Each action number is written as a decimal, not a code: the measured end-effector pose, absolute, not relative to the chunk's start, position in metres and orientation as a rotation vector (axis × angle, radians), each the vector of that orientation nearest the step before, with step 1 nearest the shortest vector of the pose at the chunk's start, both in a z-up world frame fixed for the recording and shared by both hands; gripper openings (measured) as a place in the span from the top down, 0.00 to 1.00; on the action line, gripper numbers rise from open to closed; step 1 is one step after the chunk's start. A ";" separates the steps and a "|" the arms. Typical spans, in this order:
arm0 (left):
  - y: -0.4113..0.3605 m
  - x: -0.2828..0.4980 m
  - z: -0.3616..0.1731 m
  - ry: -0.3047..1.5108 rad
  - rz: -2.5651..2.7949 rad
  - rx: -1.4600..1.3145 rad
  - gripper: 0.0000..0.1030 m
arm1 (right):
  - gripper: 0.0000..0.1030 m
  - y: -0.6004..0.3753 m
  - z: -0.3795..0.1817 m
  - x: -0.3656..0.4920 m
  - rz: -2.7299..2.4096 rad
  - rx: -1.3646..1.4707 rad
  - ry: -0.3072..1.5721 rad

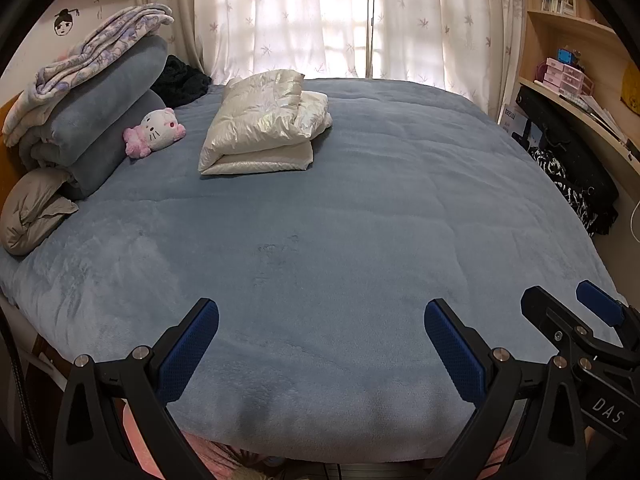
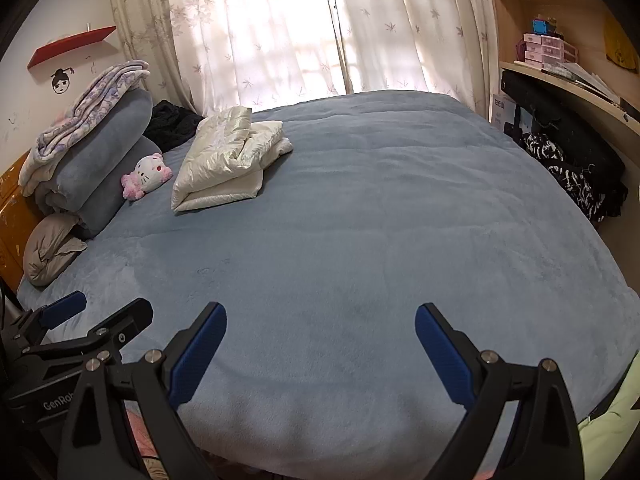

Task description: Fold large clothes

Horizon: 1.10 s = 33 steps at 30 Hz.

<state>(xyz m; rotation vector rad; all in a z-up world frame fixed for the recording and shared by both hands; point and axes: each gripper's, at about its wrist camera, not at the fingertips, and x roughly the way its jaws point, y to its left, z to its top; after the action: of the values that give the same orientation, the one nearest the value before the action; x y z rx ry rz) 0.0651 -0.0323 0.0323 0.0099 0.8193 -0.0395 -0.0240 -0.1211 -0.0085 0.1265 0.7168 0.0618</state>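
A cream, shiny padded garment (image 1: pixel 260 124) (image 2: pixel 226 158) lies folded in a stack on the far left part of the blue-grey bed cover (image 1: pixel 340 216) (image 2: pixel 360 220). My left gripper (image 1: pixel 320 320) hovers open over the near edge of the bed with nothing between its blue pads. My right gripper (image 2: pixel 320 322) is open too, just to its right, also holding nothing. In the left wrist view the right gripper (image 1: pixel 568 300) shows at the lower right. The right wrist view catches the left gripper (image 2: pixel 108 308) at the lower left. Both are far from the garment.
Rolled grey blankets with a floral quilt (image 1: pixel 92 92) pile at the headboard, beside a pink-and-white plush cat (image 1: pixel 156 132), a grey pillow (image 1: pixel 32 212) and a black garment (image 1: pixel 180 80). Dark patterned clothes (image 1: pixel 568 184) hang off the right side under wooden shelves (image 1: pixel 572 40). Curtains (image 1: pixel 320 16) cover the far window.
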 end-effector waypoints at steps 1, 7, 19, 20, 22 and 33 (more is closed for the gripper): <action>-0.032 0.065 0.032 0.820 -0.039 0.010 0.01 | 0.07 -0.122 -0.008 -0.024 0.063 0.127 0.717; -0.032 0.065 0.032 0.821 -0.039 0.010 0.01 | 0.07 -0.123 -0.009 -0.024 0.063 0.128 0.717; -0.034 0.067 0.029 0.834 -0.039 0.013 0.01 | 0.07 -0.122 -0.012 -0.024 0.061 0.131 0.723; -0.034 0.068 0.029 0.834 -0.040 0.013 0.01 | 0.07 -0.122 -0.013 -0.024 0.061 0.132 0.723; -0.035 0.068 0.028 0.835 -0.039 0.014 0.01 | 0.07 -0.122 -0.012 -0.024 0.060 0.131 0.723; -0.036 0.067 0.028 0.835 -0.037 0.015 0.01 | 0.07 -0.119 -0.019 -0.022 0.058 0.139 0.730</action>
<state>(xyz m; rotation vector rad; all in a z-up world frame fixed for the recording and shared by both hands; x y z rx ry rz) 0.0673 -0.0356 0.0281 0.0148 0.8349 -0.0371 -0.0216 -0.1190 -0.0187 0.1389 0.7299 0.0577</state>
